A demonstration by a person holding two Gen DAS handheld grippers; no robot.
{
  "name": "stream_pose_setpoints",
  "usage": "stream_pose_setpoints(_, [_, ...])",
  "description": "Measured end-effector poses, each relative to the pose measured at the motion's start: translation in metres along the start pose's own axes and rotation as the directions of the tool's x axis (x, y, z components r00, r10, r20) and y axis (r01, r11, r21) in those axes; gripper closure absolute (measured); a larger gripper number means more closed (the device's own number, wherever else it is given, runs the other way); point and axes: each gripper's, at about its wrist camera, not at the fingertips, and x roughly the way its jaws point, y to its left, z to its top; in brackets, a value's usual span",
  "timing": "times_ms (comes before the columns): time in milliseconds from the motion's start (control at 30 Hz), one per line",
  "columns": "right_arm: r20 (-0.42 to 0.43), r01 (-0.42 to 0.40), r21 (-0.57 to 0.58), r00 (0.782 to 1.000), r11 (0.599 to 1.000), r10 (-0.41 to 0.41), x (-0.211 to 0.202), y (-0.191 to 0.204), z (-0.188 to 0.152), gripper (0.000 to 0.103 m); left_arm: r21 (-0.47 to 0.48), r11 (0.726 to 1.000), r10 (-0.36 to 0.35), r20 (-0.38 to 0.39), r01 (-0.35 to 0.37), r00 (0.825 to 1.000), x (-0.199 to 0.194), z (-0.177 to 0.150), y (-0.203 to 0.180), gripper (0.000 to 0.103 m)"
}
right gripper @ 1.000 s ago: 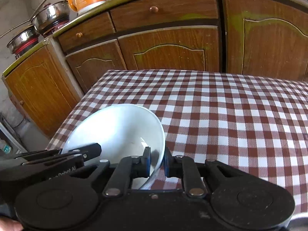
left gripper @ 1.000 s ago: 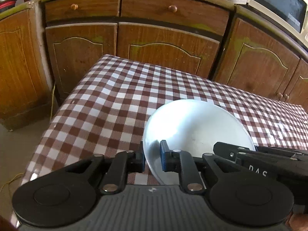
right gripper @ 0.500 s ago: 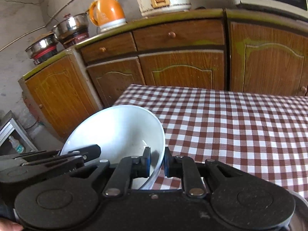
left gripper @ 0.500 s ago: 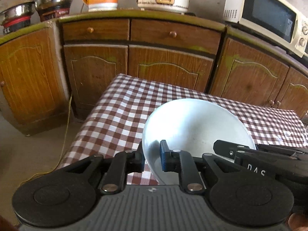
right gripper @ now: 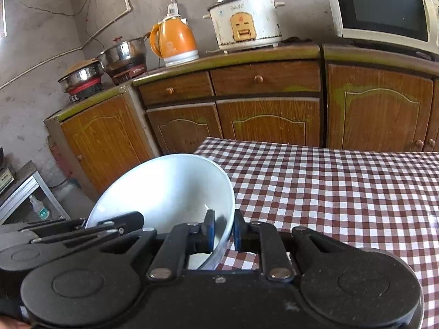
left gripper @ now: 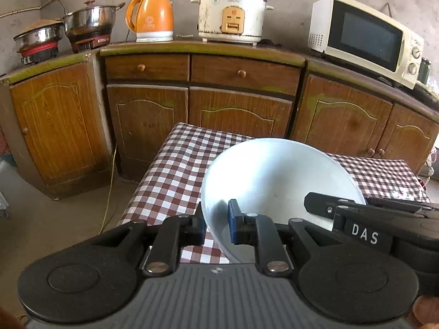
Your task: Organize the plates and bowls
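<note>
Left gripper [left gripper: 216, 226] clamped on the white bowl [left gripper: 274, 175] at its left rim, one pad inside, one outside. Right gripper [right gripper: 223, 233] clamped on the opposite rim likewise. Both point downward, bowl held off the table.

White bowl [left gripper: 277, 181]: its near wall and base are hidden behind the left gripper [left gripper: 216, 224] body, and in the right wrist view its lower part sits behind the right gripper [right gripper: 222, 231]. Microwave [right gripper: 384, 11] is cut off by the top and right edges there. Checked table [right gripper: 343, 192] runs off the right edge; the brand print on the rice cooker [left gripper: 232, 13] is too small to read.
</note>
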Motion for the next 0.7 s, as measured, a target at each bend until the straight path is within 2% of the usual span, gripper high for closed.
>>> stream_pose_setpoints(700, [0.052,0.004,0.0,0.999,1.0,-0.004,-0.082,0.01,-0.021,0.085,0.024,1.0,-0.011,0.044,0.01,0.999,-0.065,-0.022,-0.02,0.085])
